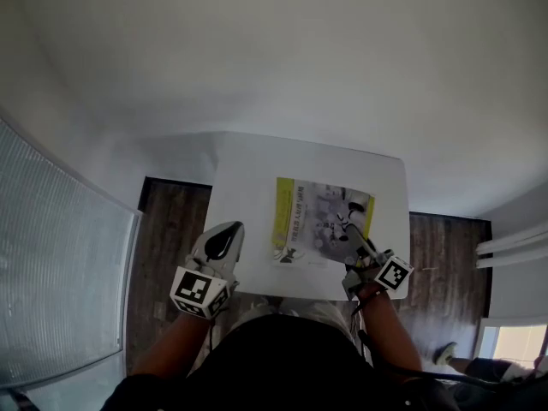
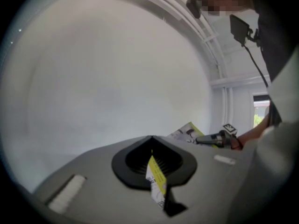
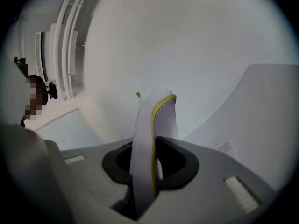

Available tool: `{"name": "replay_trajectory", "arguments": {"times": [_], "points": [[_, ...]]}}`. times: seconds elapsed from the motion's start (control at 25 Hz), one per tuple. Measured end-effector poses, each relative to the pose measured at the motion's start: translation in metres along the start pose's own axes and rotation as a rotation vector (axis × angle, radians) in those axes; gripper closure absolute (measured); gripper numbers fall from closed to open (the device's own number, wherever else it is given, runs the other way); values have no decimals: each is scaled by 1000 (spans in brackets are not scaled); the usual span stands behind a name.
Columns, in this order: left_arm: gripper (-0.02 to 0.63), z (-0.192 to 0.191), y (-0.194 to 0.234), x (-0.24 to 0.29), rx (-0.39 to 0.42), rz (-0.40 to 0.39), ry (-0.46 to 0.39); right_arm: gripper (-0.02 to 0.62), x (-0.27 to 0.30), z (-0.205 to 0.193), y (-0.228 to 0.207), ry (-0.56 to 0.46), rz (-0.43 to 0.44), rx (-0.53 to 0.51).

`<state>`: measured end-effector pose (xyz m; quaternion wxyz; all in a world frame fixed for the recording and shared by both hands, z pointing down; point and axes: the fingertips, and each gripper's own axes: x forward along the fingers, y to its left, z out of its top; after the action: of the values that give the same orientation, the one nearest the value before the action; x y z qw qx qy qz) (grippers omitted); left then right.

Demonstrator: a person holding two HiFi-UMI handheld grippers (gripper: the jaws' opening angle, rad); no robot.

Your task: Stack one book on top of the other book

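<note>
Overhead, the head view shows a thin book point(image 1: 321, 221) with a yellow strip lying flat at the white table's point(image 1: 248, 169) near edge. The right gripper point(image 1: 353, 236) is at its near right corner, and the left gripper point(image 1: 221, 240) sits apart at the near left edge. Dark wood floor point(image 1: 171, 229) flanks both sides. Only the left gripper view shows a narrow yellow-and-white slip point(image 2: 157, 181) pinched in its closed jaws. The right gripper view shows jaws clamped on the floppy, curling book.

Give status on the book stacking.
Done: nothing confirmable; head view shows one book on the table. In hand: right gripper clamped on its near right edge. Remaining: no second book visible; left gripper, apart from it, has an unidentifiable yellow-white slip between its jaws.
</note>
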<state>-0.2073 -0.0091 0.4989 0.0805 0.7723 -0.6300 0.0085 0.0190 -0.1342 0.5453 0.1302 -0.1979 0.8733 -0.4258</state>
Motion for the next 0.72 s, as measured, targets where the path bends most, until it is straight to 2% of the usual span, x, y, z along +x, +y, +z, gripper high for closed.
{"name": "replay_trajectory", "arguments": {"times": [0.72], "points": [[601, 24, -24, -1, 35, 70, -22, 509, 3, 6, 2, 55, 77, 42]]}}
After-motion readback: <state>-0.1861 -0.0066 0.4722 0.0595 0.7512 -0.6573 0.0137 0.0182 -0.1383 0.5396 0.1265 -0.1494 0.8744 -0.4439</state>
